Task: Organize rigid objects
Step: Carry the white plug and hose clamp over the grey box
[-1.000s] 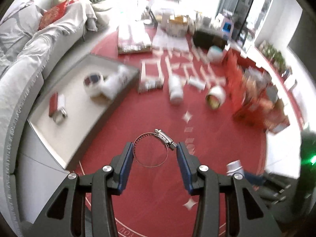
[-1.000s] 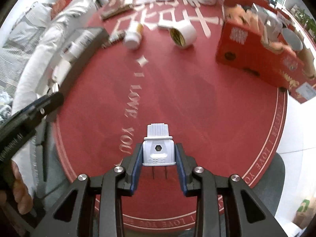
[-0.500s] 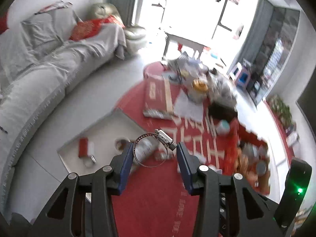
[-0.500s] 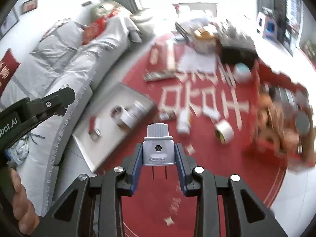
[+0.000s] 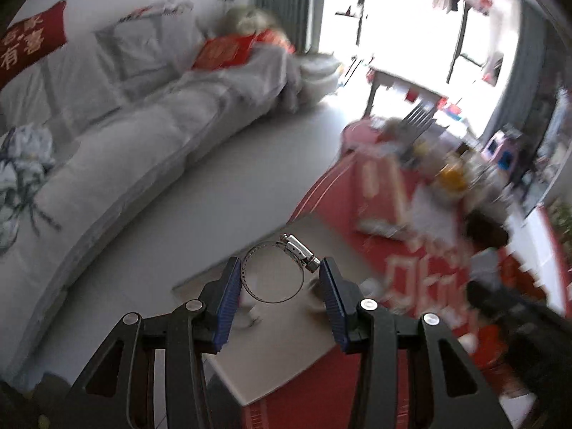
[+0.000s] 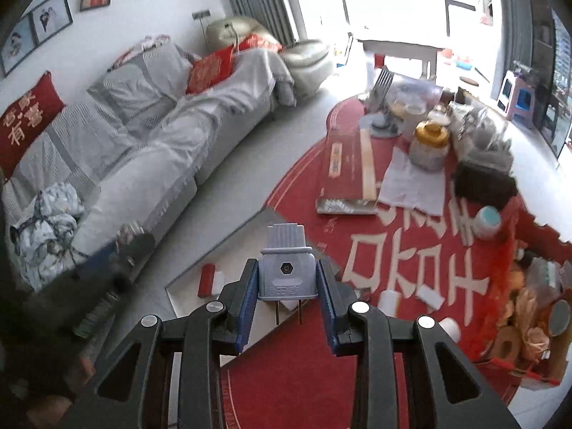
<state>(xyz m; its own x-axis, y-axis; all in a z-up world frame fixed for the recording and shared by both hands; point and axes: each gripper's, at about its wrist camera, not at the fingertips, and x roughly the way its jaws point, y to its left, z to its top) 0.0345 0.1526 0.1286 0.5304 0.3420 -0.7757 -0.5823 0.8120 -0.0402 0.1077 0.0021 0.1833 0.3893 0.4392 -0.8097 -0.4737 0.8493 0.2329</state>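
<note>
Left gripper (image 5: 280,279): blue pads closed narrowly on a metal hose clamp (image 5: 275,271), a thin wire ring with a screw housing at its upper right; the ring is held up in the air over the white tray (image 5: 286,354)
Right gripper (image 6: 287,286): blue pads pressed against both sides of a grey plug adapter (image 6: 287,271), held upright above the tray's (image 6: 186,286) near part, two metal prongs pointing down toward the camera
Writing on the plug adapter: a small raised mark on its lower front face, too small to read; a hexagonal screw recess sits above it
White tray: lies partly on the left edge of the round red rug (image 6: 357,375) and partly on the grey floor; a small red-and-white box (image 6: 209,280) lies near its left corner
Writing on the rug: large cream Chinese characters across the middle, partly covered by clutter; small cream letters along the near rim, not readable here
Red cushion (image 6: 26,121): at the left end of the grey sofa (image 6: 143,164), with cream Chinese characters reading 有喜 in the lower row
Long red box (image 6: 343,175): flat near the rug's far edge, a cream label with characters too small to read
Left wrist view: background smeared by motion blur
</note>
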